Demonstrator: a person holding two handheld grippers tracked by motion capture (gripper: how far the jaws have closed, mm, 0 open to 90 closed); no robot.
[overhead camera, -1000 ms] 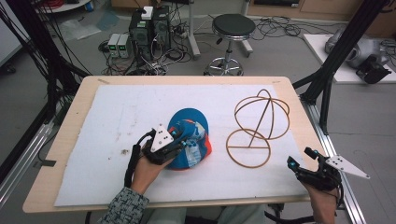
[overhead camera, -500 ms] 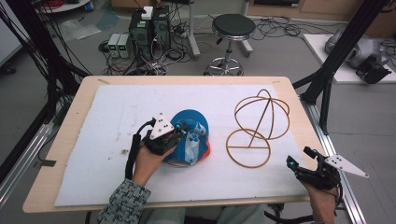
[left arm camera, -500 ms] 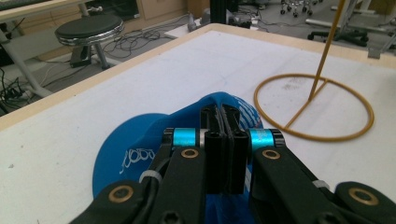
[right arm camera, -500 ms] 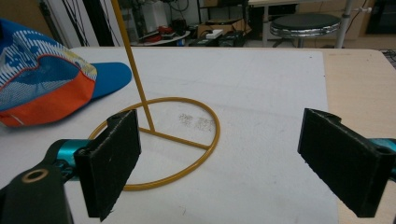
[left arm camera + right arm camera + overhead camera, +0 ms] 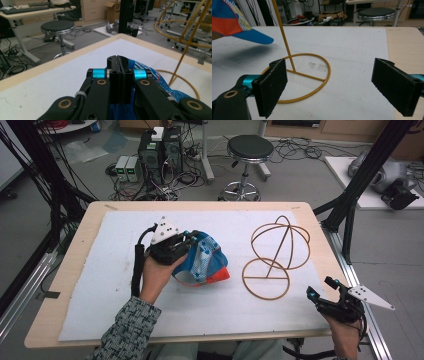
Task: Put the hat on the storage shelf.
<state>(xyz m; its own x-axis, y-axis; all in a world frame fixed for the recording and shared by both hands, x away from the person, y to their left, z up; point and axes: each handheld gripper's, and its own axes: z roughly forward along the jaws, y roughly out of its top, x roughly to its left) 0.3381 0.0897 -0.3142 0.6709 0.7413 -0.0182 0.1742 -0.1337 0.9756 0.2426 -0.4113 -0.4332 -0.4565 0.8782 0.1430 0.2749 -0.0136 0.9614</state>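
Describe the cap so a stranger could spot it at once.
On the white mat covering the wooden table, look left of centre, beside the gold wire stand. There the left tongs are shut on the cap. It is the one soft fabric thing: blue with white pattern and an orange patch.

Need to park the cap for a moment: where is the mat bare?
Bare: the mat left of the left tongs, and the strip behind the cap. Crowded: around the wire stand, near the right tongs.
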